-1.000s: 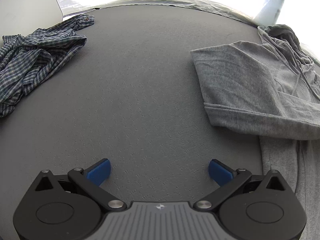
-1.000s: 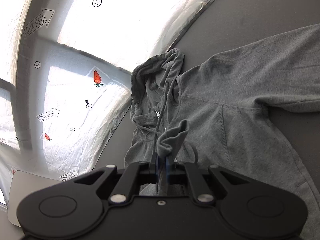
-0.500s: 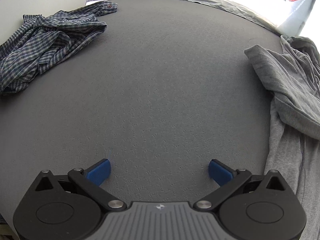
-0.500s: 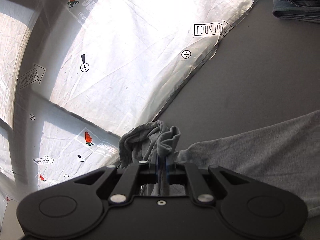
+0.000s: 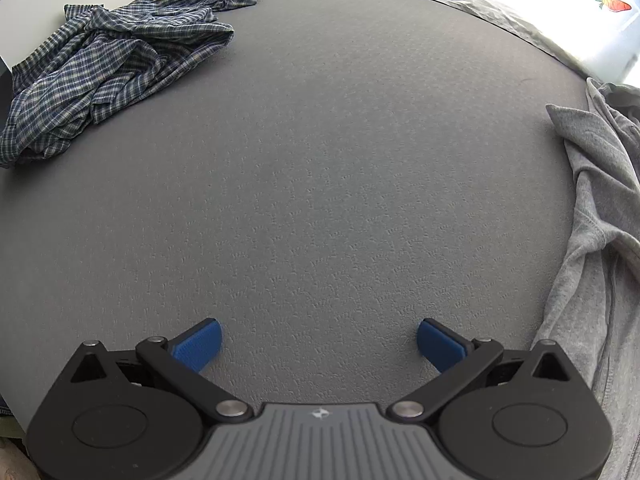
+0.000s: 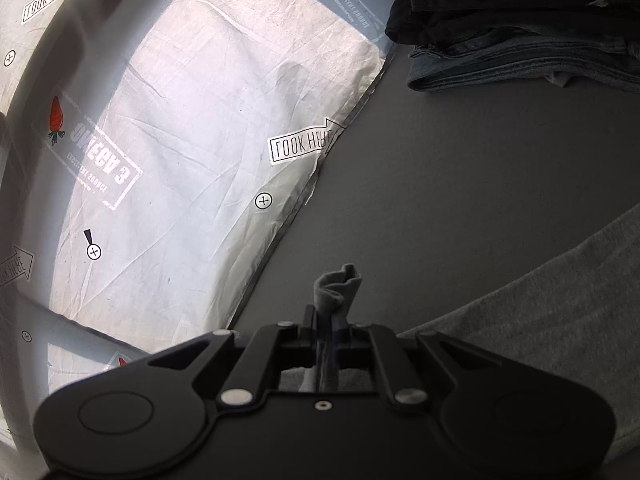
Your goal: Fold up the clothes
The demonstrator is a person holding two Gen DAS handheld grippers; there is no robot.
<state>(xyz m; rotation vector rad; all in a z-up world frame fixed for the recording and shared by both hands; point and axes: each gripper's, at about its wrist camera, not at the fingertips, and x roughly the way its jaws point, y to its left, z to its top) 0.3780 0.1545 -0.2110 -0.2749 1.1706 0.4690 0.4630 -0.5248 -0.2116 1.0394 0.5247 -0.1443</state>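
A grey hoodie [image 5: 600,216] lies bunched at the right edge of the left wrist view on the dark grey table [image 5: 320,168]. My left gripper [image 5: 318,342] hangs open over bare table, nothing between its blue pads [image 5: 198,344]. In the right wrist view my right gripper [image 6: 330,320] is shut on a pinch of the grey hoodie, a tuft [image 6: 338,286] sticking up past the fingertips. More of the hoodie [image 6: 540,320] trails to the lower right.
A crumpled blue plaid shirt [image 5: 108,68] lies at the table's far left. A stack of folded dark clothes and jeans [image 6: 520,40] sits at the far right in the right wrist view. A white printed sheet [image 6: 200,140] borders the table [image 6: 460,184].
My right gripper carried the pinched hoodie sideways; the hood has left its view and the folded stack has appeared. In the left wrist view the hoodie slid from centre-right to the right edge.
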